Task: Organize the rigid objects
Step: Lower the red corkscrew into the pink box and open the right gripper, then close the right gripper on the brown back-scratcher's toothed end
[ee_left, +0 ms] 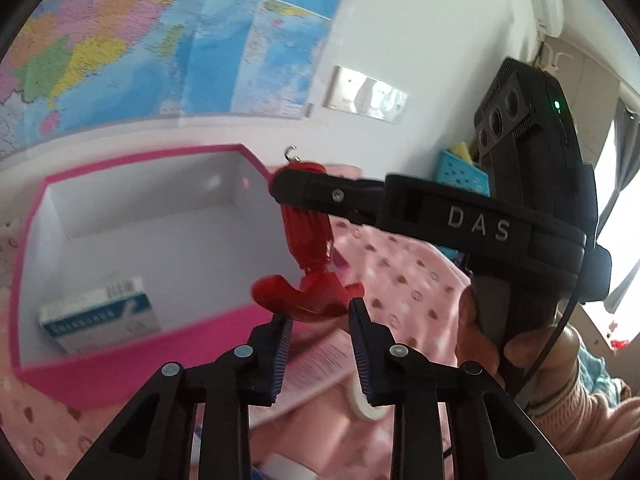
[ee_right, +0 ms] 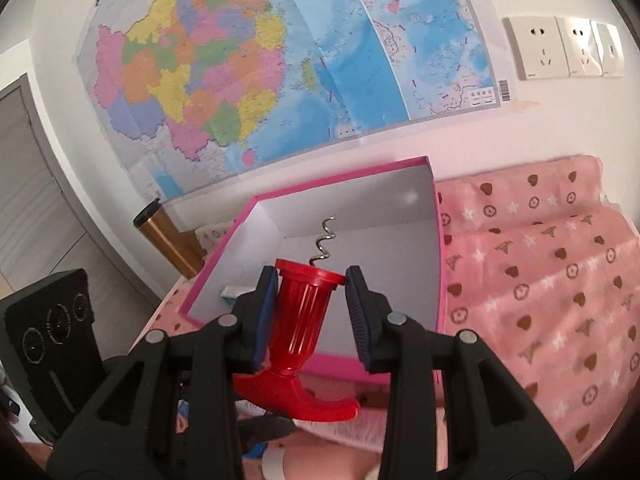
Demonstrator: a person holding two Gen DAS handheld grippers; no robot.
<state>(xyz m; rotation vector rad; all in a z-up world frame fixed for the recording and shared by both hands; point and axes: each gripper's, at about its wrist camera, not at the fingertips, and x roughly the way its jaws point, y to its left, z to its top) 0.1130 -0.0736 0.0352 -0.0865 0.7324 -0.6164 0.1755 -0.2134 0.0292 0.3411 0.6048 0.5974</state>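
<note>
The right tool (ee_right: 310, 312) grips a red corkscrew (ee_right: 302, 320) by its ribbed barrel — screw tip pointing ahead and up, handle toward the camera — held just short of the pink box (ee_right: 438, 264), whose open mouth lies directly ahead over the near rim. The left tool (ee_left: 320, 344), jaws narrow and empty, hangs just below the corkscrew's handle. Inside, one small carton (ee_left: 100, 312) sits in the left corner — the rest is free.

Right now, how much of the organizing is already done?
Done: one small blue-white box lies inside the pink box. In hand: the right gripper holds the red corkscrew near its opening. Left: a tape roll and papers on the pink cloth.
</note>
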